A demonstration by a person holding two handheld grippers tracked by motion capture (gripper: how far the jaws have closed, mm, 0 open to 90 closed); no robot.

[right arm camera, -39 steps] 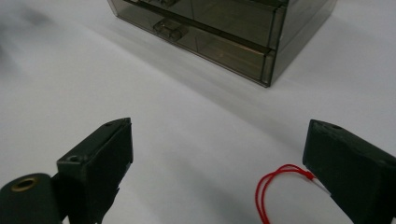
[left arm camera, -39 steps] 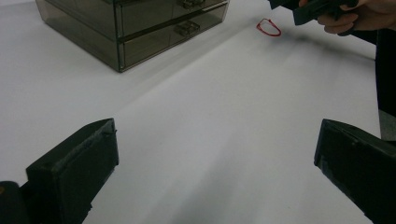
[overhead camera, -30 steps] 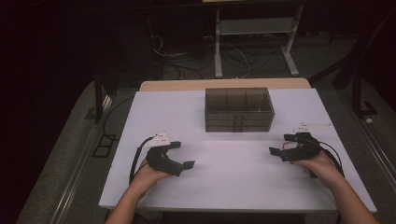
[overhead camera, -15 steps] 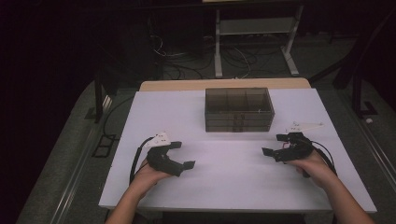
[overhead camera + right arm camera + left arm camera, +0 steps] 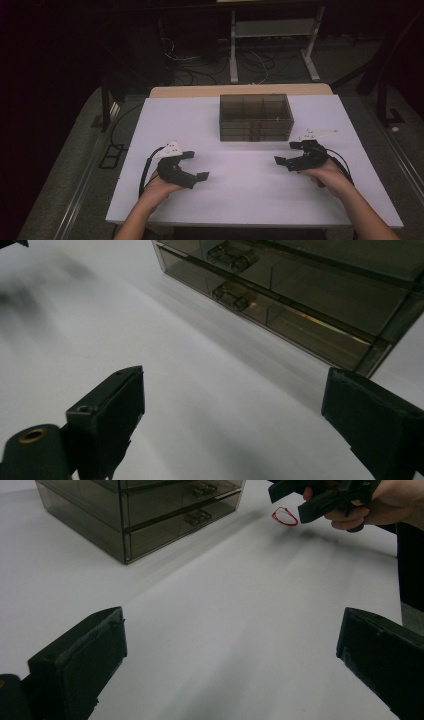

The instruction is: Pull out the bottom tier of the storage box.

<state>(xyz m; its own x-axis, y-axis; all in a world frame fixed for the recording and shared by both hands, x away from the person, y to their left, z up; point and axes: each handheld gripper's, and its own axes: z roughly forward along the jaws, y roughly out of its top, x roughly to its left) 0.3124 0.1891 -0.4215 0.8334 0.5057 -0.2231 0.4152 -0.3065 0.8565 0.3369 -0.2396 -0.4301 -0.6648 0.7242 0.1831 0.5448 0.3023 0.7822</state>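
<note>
A smoky see-through drawer box stands at the back middle of the white table. Its two drawer fronts with small handles face me in the left gripper view and the right gripper view. My left gripper rests at the front left, open, with bare table between its jaws. My right gripper hovers at the right, in front of the box's right corner, also open and holding nothing. In the left gripper view a small red loop lies on the table just under the right gripper.
The table's near edge runs just behind both hands. Beyond the far edge are a dark floor with cables and a metal stand. A rail runs along the left of the table.
My right gripper has slid a little to the left across the table, toward the middle. The left gripper and the box have not moved.
</note>
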